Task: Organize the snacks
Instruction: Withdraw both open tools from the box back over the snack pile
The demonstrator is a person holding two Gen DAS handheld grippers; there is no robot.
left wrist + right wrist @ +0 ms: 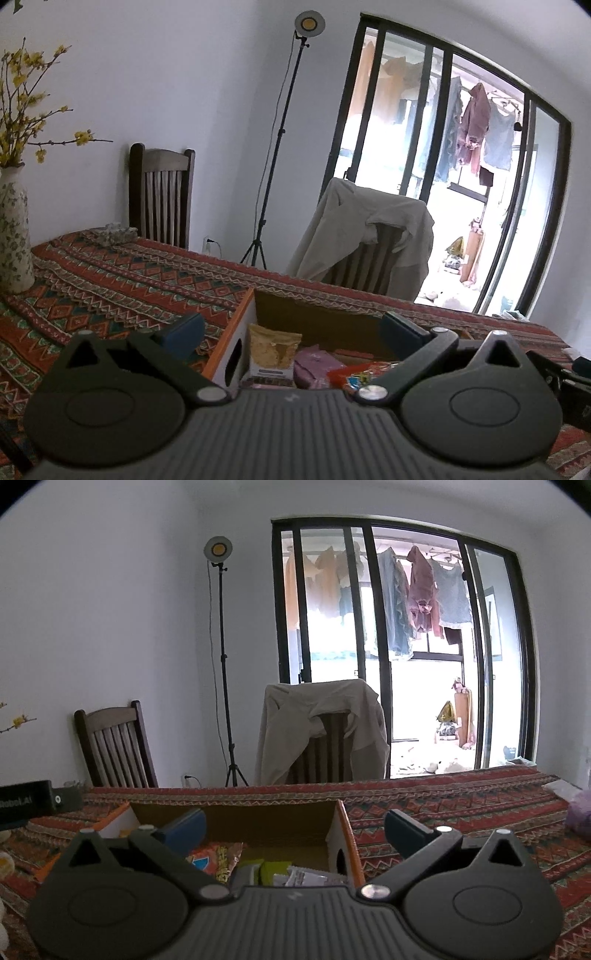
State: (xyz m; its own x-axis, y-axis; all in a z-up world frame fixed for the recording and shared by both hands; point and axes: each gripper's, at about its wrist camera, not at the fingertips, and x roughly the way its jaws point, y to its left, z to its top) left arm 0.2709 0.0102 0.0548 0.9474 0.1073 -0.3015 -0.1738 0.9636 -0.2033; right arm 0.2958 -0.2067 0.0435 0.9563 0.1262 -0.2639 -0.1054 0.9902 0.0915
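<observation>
Two grippers are hovering over one open cardboard box [317,321] that is sitting on the table [122,280] under a patterned red cloth, near the table's far edge. The left gripper [291,328] is holding its jaws wide with nothing between them, and through the gap four snack packs are showing inside the box: one yellow chip bag [273,350] standing against the box's left wall, one pink pouch [314,363] beside it, one red packet [354,371] to the right and one pink strip [269,385] at the bottom, partly hidden by the gripper body. The right gripper [295,827] is also spreading its jaws wide and empty above the same box [258,823], where one orange bag [214,860], one green packet [273,871] and one white wrapper [306,877] are lying near the box's right wall. One flowered vase [13,236] is standing at the table's left edge. Two wooden chairs are waiting beyond the far edge, one bare [162,195] and one draped with a beige garment [365,232]. One lamp stand [273,147] is rising between them
</observation>
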